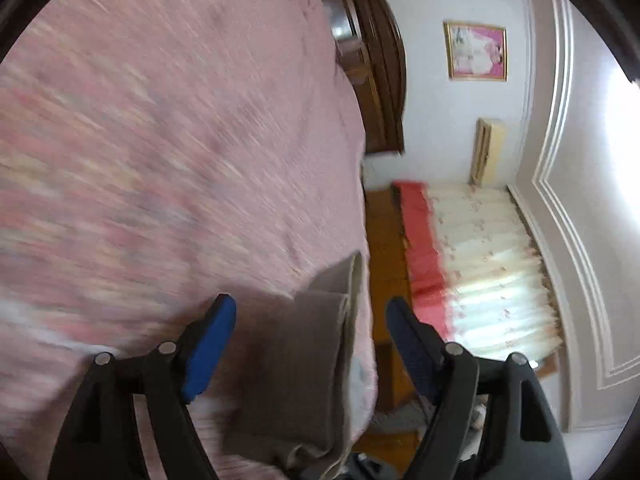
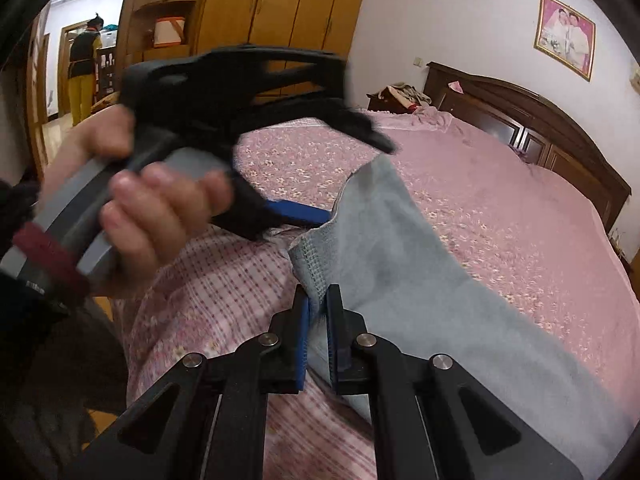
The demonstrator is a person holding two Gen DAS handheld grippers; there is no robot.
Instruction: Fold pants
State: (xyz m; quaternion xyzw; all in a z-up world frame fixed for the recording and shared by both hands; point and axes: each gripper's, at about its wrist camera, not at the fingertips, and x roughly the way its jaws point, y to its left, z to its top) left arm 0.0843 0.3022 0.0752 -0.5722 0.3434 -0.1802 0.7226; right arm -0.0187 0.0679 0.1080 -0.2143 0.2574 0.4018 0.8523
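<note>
The pants (image 2: 404,264) are light grey and lie on the pink flowered bedspread (image 2: 500,208). My right gripper (image 2: 318,300) is shut on a hemmed edge of the pants near the bed's front edge. In the left wrist view the pants (image 1: 304,360) look grey-brown and lie between the fingers. My left gripper (image 1: 310,320) is open and empty above them. It also shows in the right wrist view (image 2: 352,176), held in a hand, blurred, just above the pants.
A dark wooden headboard (image 2: 532,120) closes the far end of the bed. Wooden wardrobes (image 2: 280,12) stand at the back left. A person (image 2: 82,64) stands in a doorway. Red and white curtains (image 1: 460,264) hang beyond the bed's edge.
</note>
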